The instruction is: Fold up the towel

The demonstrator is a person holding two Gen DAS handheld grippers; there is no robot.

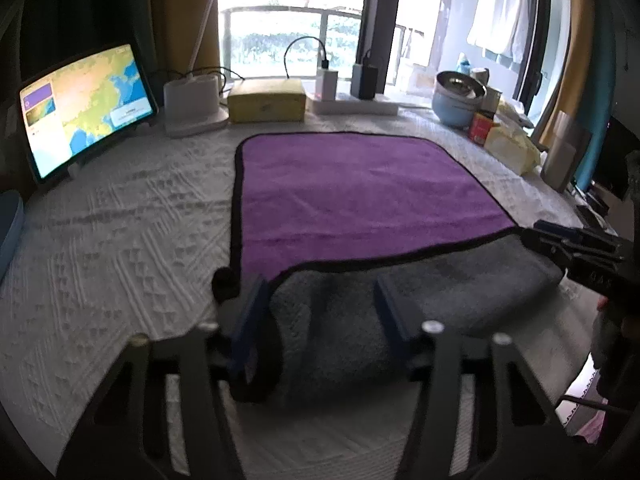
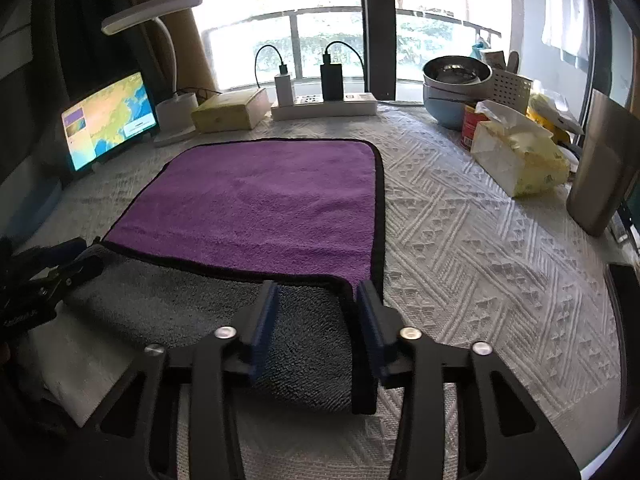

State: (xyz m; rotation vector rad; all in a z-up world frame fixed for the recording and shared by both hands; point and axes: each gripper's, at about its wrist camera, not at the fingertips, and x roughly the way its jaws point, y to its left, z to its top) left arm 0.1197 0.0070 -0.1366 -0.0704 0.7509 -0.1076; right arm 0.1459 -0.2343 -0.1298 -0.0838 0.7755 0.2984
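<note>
A purple towel (image 1: 352, 192) with black trim and a grey underside lies on the white textured table cover; it also shows in the right wrist view (image 2: 264, 204). Its near edge is turned over, so the grey side (image 1: 420, 292) faces up as a raised fold. My left gripper (image 1: 318, 304) is open, its blue-padded fingers either side of the fold's left corner. My right gripper (image 2: 316, 308) is open, its fingers either side of the fold's right corner. Each gripper shows in the other's view: the right one (image 1: 576, 248), the left one (image 2: 60, 272).
A tablet (image 1: 86, 108) stands at the back left, beside a lamp base (image 1: 192, 106), a yellow box (image 1: 266, 100) and a power strip (image 2: 324, 106) with chargers. Bowls (image 2: 456, 84), a red can (image 2: 472, 124), a tissue pack (image 2: 520, 152) and a metal container (image 2: 604, 168) crowd the right.
</note>
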